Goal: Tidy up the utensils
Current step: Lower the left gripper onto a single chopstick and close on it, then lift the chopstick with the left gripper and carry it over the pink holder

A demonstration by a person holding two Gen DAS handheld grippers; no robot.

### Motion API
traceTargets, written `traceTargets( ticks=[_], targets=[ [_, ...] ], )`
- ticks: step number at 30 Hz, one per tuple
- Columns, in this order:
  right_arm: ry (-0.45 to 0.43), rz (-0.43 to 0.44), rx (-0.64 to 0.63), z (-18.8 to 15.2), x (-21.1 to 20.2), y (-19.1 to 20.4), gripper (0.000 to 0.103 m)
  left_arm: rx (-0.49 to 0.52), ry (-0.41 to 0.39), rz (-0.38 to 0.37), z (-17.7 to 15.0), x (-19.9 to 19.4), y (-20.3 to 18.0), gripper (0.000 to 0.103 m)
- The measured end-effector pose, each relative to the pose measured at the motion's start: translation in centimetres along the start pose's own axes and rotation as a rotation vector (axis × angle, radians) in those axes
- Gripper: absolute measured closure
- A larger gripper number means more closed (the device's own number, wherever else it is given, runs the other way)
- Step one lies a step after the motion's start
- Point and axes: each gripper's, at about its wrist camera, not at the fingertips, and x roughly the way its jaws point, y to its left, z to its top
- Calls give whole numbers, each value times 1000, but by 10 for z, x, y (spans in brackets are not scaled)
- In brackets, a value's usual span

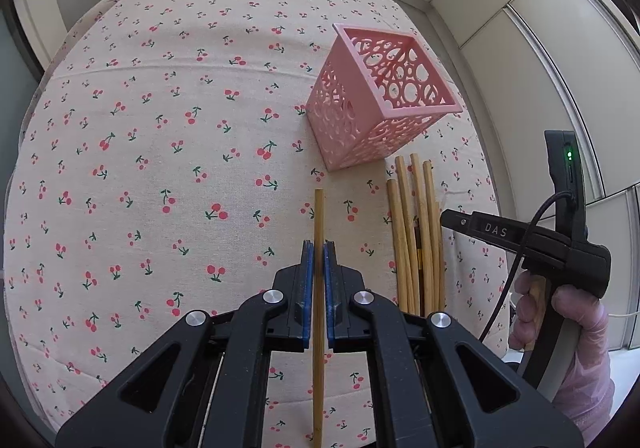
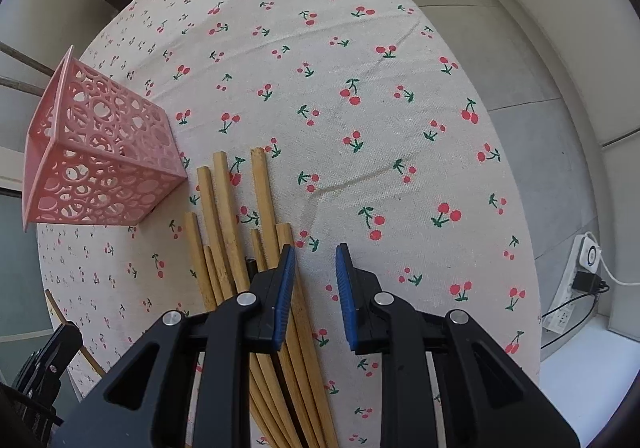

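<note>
Early going — the left gripper (image 1: 319, 248) is clamped on one bamboo chopstick (image 1: 319, 215), the perforated pink square plastic holder (image 1: 380, 95) looks empty, and the right gripper (image 2: 315, 260) hovers, jaws apart, over the pile of wooden chopsticks (image 2: 236, 215) lying on the cherry-print tablecloth (image 1: 160, 167) — nearly everything remains.

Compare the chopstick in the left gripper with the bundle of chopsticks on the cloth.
The held chopstick is single and clamped between the left gripper's pads; the bundle is many sticks lying loose on the tablecloth. The held one lies left of the bundle and apart from it. The bundle includes a darker stick; the held one is plain. All are slim wooden sticks pointing toward the pink basket.
</note>
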Motion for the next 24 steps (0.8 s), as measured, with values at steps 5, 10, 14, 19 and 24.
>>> traceTargets(
  ticks=[5, 10, 14, 19, 24],
  targets=[
    [3, 22, -5, 1, -3, 6, 80, -6, 4, 7, 0, 1, 2, 98],
    [5, 7, -34, 1, 4, 16, 80, -6, 11, 8, 1, 3, 2, 98],
    [15, -3, -22, 2, 5, 11, 81, -7, 10, 10, 1, 2, 2, 98],
    [23, 23, -30, 3, 7, 2, 85, -8, 10, 11, 1, 4, 3, 98],
    [2, -40, -68, 3, 8, 12, 87, 10, 6, 6, 1, 5, -2, 98]
  ],
)
